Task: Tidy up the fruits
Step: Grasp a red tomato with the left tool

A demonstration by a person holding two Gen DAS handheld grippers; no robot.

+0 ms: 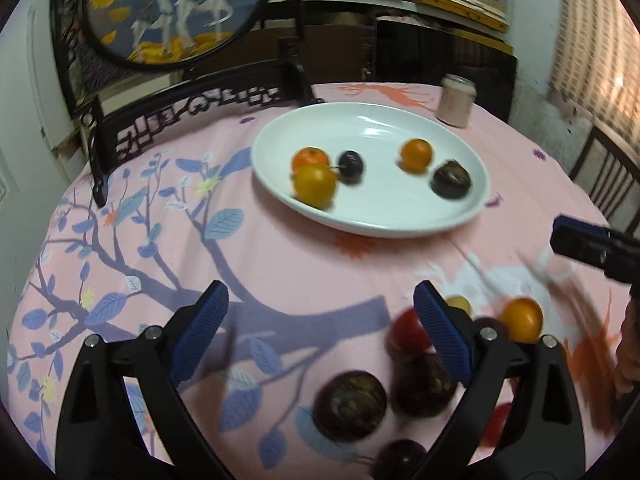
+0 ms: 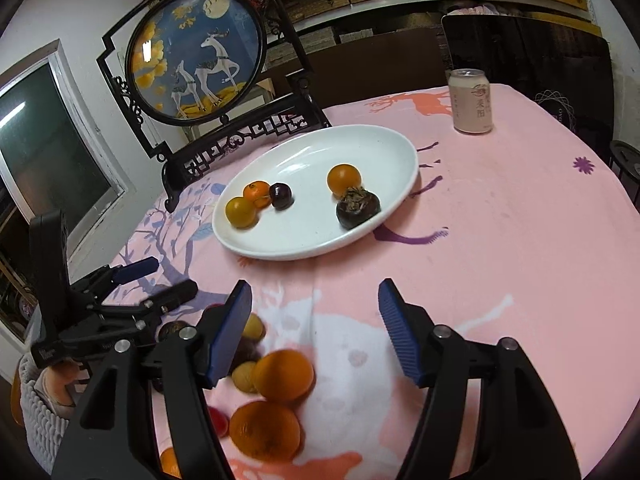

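Right wrist view shows the white plate (image 2: pixel 316 200) on the pink-clothed table (image 2: pixel 500 260), holding three orange fruits, a dark plum (image 2: pixel 281 196) and a dark mangosteen (image 2: pixel 357 207). Nearer the camera than the plate, loose oranges (image 2: pixel 283 376) and other fruits lie on the cloth. The right claw (image 2: pixel 316 332) stands apart, empty, over them. The left claw (image 1: pixel 320 336) is also apart, gripping nothing, near the plate's front edge. A can (image 2: pixel 471 101) stands beyond the plate.
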